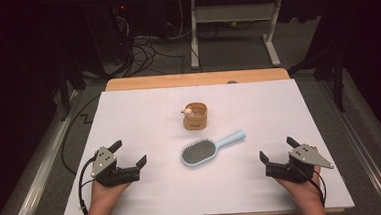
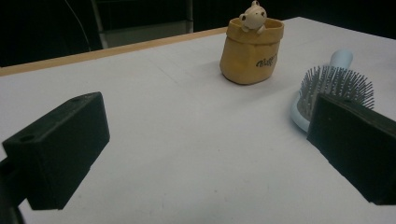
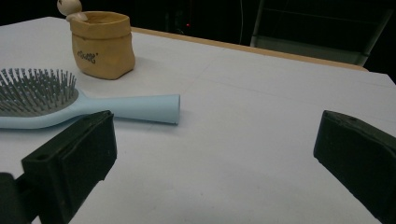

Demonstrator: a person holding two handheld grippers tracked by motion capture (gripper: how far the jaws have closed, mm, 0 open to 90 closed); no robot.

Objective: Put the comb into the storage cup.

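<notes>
Lying between both open tongs, untouched: hairbrush (image 1: 207, 149), bristles up.

My two forearms come in from the near edge of the table, one at each side, hands low over its surface. My left hand (image 1: 103, 190) holds the left gripper (image 1: 128, 153), which points inward and away from me, its jaws spread wide with nothing between them; a grey three-cornered plate sits on top and a black cable trails back past my wrist. My right hand (image 1: 303, 183) holds the right gripper (image 1: 277, 149) in a mirrored pose, angled inward, jaws likewise wide apart and empty. In each gripper view, the two black jaws stand far apart at the frame's edges.
</notes>
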